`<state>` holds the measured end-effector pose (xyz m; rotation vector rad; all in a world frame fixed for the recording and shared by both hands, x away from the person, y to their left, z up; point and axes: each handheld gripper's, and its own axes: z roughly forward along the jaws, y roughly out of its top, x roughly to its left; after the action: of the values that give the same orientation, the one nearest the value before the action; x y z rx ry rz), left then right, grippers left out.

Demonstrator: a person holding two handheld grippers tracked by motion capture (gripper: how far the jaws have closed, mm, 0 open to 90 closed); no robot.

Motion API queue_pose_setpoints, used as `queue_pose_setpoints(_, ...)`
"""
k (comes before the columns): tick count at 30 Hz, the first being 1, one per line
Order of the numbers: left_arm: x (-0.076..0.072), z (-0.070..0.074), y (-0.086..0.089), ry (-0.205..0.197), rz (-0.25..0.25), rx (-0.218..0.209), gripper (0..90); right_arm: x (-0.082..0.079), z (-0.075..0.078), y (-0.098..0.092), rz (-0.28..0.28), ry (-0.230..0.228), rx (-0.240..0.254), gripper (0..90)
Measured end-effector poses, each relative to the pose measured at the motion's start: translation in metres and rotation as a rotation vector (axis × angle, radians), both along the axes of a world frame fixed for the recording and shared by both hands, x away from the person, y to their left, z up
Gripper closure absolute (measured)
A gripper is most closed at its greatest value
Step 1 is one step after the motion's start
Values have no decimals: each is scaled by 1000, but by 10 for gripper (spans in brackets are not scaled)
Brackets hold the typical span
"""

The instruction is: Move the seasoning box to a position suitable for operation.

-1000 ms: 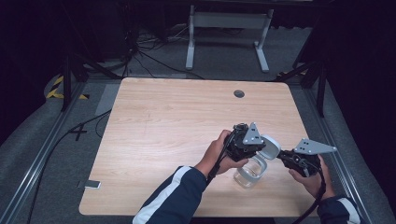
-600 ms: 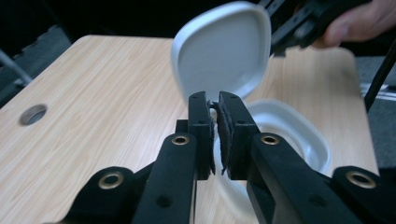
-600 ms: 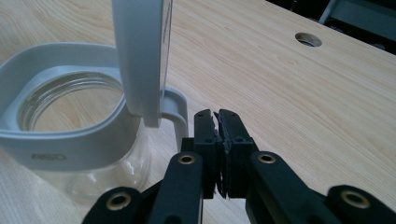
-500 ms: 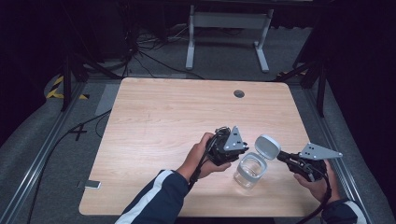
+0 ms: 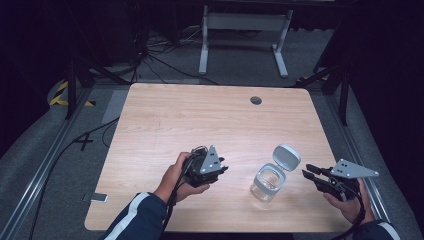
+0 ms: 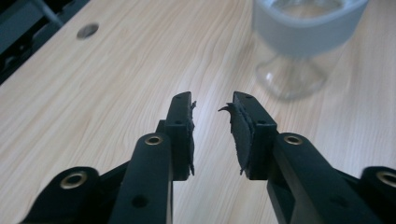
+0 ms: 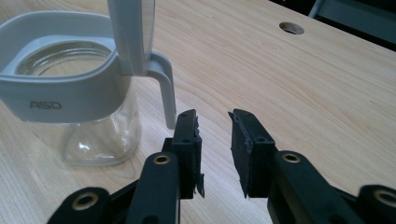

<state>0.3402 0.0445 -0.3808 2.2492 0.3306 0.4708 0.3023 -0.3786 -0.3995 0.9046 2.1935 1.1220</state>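
While your two hands rested low in the high view, the jar (image 5: 268, 184) stood between them on the table (image 5: 200, 120), right of centre near the bottom edge. It was clear glass with a grey collar, and its lid (image 5: 286, 156) stood flipped up on a hinge at the upper right of the rim. A round hole (image 5: 256, 100) sat in the tabletop toward the upper middle of the frame. Beyond the far edge stood a white stand (image 5: 244, 30) on the grey floor, with cables (image 5: 150, 60) trailing at the upper left. A small flat thing (image 5: 97, 198) lay on the rail at the lower left; you could not tell what it was. Nothing lay between either gripper and the jar.

Your left gripper (image 5: 220, 169) sat just left of centre, apart from the jar. In the left gripper view its jaws had just been opening and stood a little way apart, with bare wood between them and the jar (image 6: 299, 51) blurred at the upper right.

Your right gripper (image 5: 307, 172) lay at the lower right, its tips near the jar but clear of it. In the right gripper view its jaws had also just been opening, a modest gap with nothing in it; the jar (image 7: 79, 102) filled the upper left, and the lid's hinge tab (image 7: 164, 88) hung just above the left jaw's tip.
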Motion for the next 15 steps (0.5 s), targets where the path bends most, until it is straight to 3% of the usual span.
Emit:
queue_pose_setpoints(7, -4, -21, 34, 16, 48, 28, 556, -2, -5, -5, -15, 15, -22, 634)
queue_pose_setpoints(15, -9, -44, 75, 26, 136, 84, 420, -5, -15, -10, -34, 35, -60, 574)
